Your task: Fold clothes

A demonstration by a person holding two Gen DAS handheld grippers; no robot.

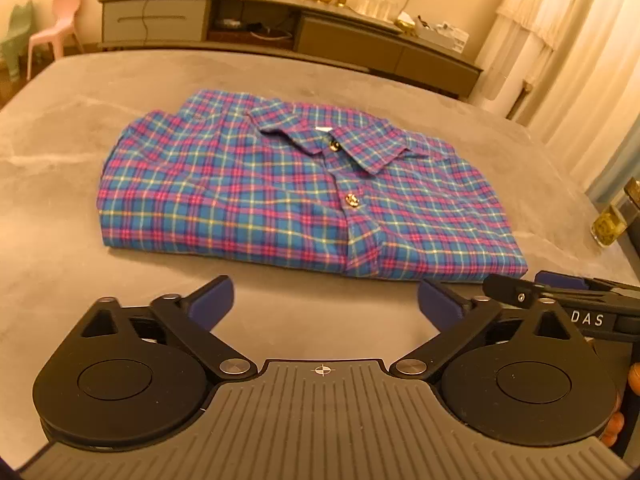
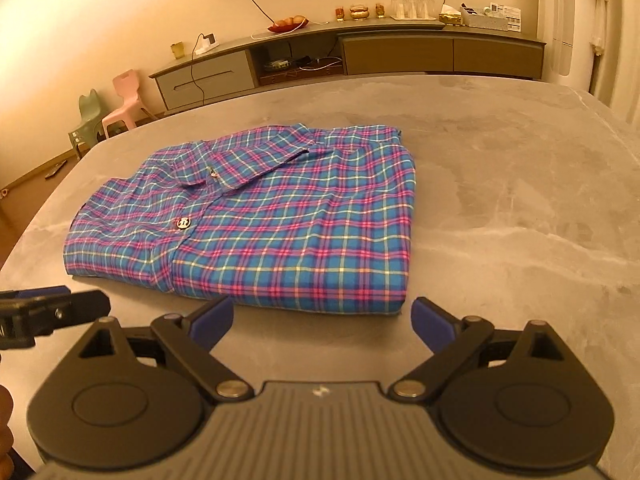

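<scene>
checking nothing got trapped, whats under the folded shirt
The shirt lies flat on the grey table, and bare tabletop shows all round its edges. Only the top layer with collar and buttons shows; the sleeves and anything tucked beneath are covered.

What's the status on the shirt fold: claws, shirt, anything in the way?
Left claw and right claw both open, empty, short of the shirt. Plaid shirt folded, collar up, flat on grey table. Nothing in the way.
</scene>
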